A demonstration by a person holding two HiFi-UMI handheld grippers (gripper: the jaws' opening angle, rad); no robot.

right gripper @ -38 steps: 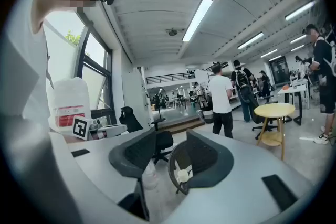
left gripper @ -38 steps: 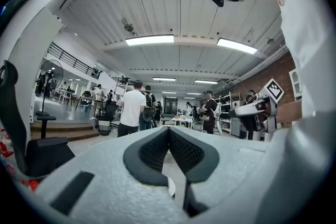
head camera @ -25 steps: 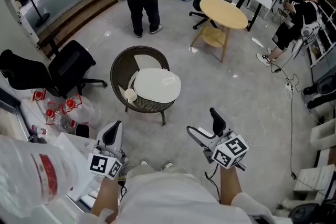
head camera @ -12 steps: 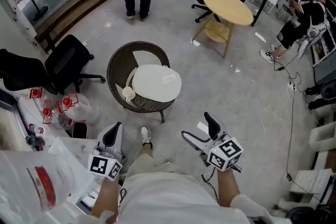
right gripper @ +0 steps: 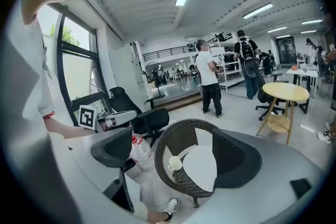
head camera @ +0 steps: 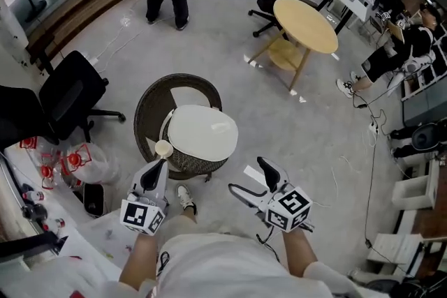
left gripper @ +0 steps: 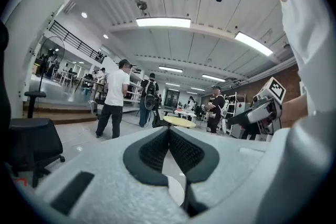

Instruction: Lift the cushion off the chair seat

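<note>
White cushion [head camera: 202,132] lies on the wicker chair [head camera: 149,105] seat, with a cup [head camera: 163,149] at its near rim. Left gripper [head camera: 155,167] jaws clenched, empty. Right gripper [head camera: 253,181] jaws released, empty. Both are apart from the cushion. Round table [head camera: 305,24] stands beyond.

Bright ceiling strip lights, fisheye-warped edges

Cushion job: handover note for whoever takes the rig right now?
Left gripper: shut, empty. Right gripper: open, empty. Both are short of the wicker chair.
The white cushion lies on the seat. A white cup sits at the seat's front edge, on the left gripper's side.
Done: nothing lifted yet.
Left: close in, grip the cushion and lift it off. Mind the cup.
</note>
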